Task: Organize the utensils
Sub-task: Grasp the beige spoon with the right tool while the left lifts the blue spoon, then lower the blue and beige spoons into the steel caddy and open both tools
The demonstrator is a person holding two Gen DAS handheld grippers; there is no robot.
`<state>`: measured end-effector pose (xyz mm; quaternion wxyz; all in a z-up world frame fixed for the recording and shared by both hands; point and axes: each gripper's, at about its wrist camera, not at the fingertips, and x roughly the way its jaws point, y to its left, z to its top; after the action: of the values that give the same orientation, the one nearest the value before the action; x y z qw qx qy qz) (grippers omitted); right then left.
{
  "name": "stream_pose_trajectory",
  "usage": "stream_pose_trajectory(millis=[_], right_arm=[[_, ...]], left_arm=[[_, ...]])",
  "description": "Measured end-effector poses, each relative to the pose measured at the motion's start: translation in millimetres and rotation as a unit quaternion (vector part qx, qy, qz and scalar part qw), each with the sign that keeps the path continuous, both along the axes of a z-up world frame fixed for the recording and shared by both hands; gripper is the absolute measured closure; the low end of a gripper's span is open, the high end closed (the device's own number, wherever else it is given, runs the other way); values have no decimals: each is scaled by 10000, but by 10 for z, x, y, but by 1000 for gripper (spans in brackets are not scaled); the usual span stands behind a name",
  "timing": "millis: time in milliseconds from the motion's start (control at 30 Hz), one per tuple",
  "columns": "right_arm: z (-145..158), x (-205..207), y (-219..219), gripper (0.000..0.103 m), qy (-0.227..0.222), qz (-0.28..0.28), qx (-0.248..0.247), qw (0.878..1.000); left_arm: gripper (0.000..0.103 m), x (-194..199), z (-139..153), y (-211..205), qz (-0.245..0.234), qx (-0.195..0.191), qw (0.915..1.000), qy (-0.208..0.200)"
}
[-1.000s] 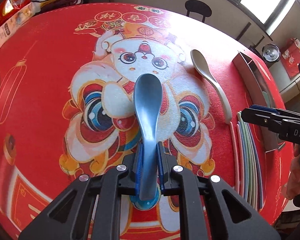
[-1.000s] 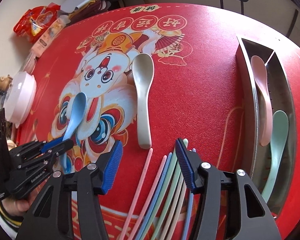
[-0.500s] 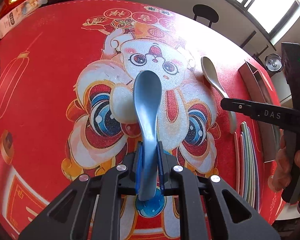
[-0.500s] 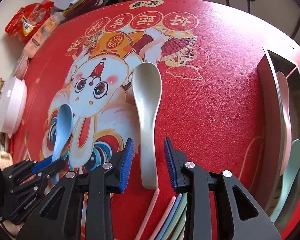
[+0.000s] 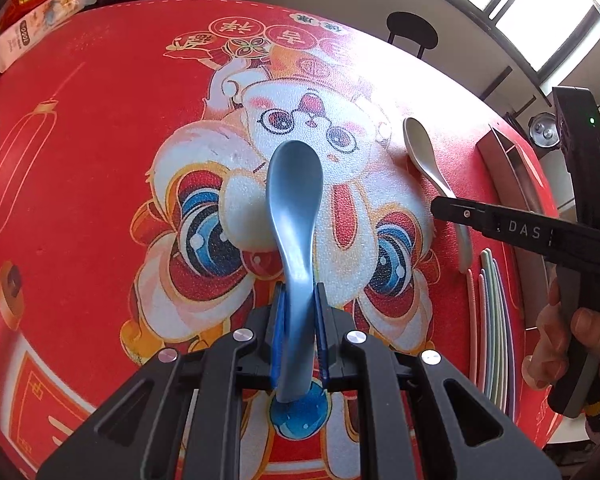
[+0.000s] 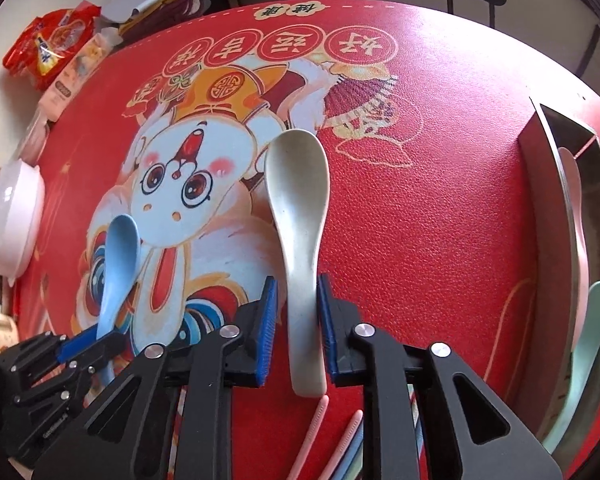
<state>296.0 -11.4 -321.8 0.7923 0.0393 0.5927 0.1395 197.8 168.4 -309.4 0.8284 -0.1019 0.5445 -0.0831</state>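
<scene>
My left gripper [image 5: 300, 292] is shut on the handle of a blue spoon [image 5: 296, 184], whose bowl points away over the red mat. A white spoon [image 6: 298, 184] lies on the mat with its handle between the blue pads of my right gripper [image 6: 298, 284]. Those jaws are closing; the right pad is at the handle and a thin gap shows on the left. The right wrist view also shows the blue spoon [image 6: 120, 248] in the left gripper [image 6: 88, 344] at the lower left. The left wrist view shows the white spoon [image 5: 420, 148] under a right finger [image 5: 500, 228].
A metal divided tray [image 6: 540, 200] at the right holds a pink spoon [image 6: 576, 220] and a green spoon [image 6: 592, 328]. Several coloured chopsticks [image 5: 496, 320] lie near the front edge. A white bowl [image 6: 12, 220] and snack packets [image 6: 48, 48] sit at the left edge.
My right gripper moved from over the chopsticks to the white spoon's handle and its jaws narrowed around it. The left gripper kept its hold on the blue spoon and stayed about in place.
</scene>
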Motion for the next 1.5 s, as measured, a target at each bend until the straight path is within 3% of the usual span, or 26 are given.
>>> stream_pose_trajectory(millis=[167,533,967,1233,1500], right_arm=[[-5,-110,-29,89,9,54,46,10000],[148,-473,-282,89,-67,-223,668,9975],[398,-813,-566,89,-370,-382,1055,9930],[704,-1010,-1111,89,-826,-796,1091,9874],[666,-1143,-1981,89,-863,-1743,882,9769]], left_arm=[[89,-2,6,-26,-37,92,9999,-23],[90,-155,27,-26,-144,-336,9993,81],[90,-208,338,-235,-348,-448,9983,-120],[90,-26,605,-705,-819,-453,9951,-312],[90,348,782,-1593,-1446,-632,9867,-392]])
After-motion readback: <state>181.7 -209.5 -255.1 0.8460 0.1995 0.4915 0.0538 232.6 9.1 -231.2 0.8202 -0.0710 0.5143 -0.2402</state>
